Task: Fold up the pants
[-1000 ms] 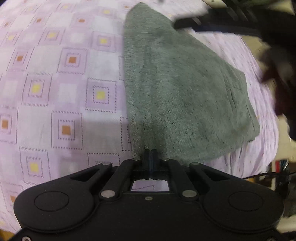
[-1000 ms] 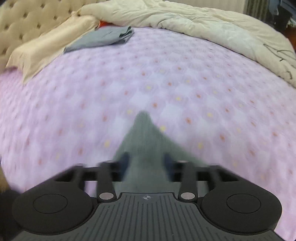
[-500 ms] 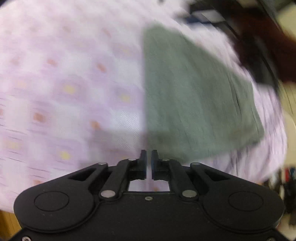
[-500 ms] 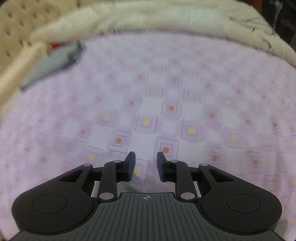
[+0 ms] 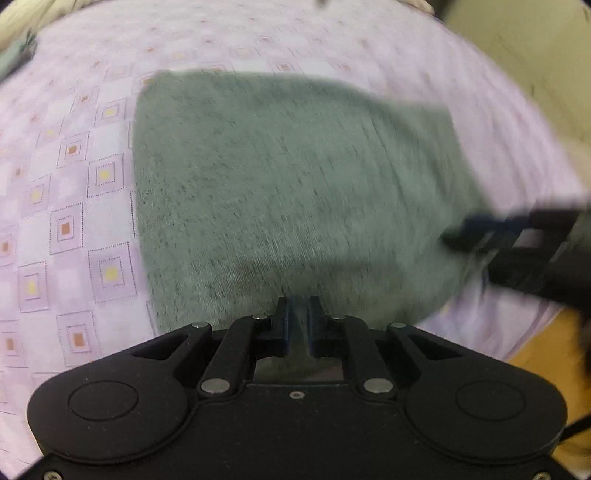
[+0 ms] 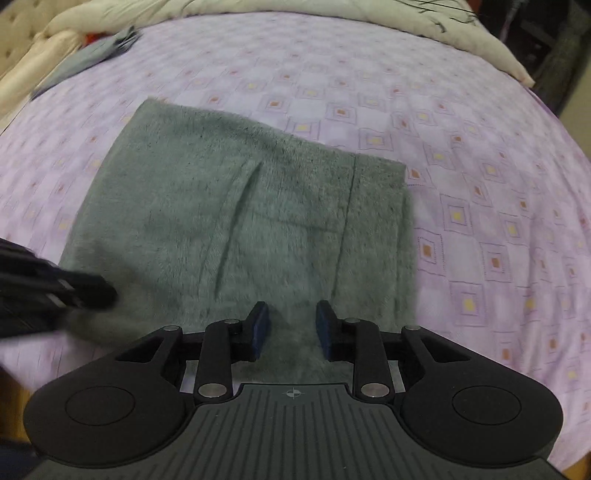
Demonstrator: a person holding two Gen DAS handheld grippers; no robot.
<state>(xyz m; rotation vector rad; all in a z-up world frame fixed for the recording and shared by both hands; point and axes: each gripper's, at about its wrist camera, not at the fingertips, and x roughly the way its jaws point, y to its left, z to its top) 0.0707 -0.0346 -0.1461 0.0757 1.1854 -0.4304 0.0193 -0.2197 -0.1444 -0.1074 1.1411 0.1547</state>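
Observation:
The grey-green fleece pants (image 5: 295,184) lie folded into a flat rectangle on the purple patterned bedsheet (image 5: 74,184). My left gripper (image 5: 299,321) hovers at the near edge of the pants. Its jaws are opening and stand a narrow slit apart, with fabric under them but not pinched. In the right wrist view the pants (image 6: 240,221) show a pocket seam and a hem fold. My right gripper (image 6: 291,325) is over their near edge, jaws opening, pads apart and pressing on nothing. Each gripper shows blurred in the other's view: the right gripper (image 5: 480,229) and the left gripper (image 6: 85,291).
A cream duvet (image 6: 332,14) is bunched along the far side of the bed. A folded grey-blue garment (image 6: 92,55) and a pillow (image 6: 48,44) lie at the far left by the tufted headboard (image 6: 14,48). The bed's edge and orange floor (image 5: 546,339) are at the near right.
The left gripper let go of the pants edge and moved to the near edge of the folded pants. The right gripper swung from bare sheet back over the pants, jaws narrower than a second ago.

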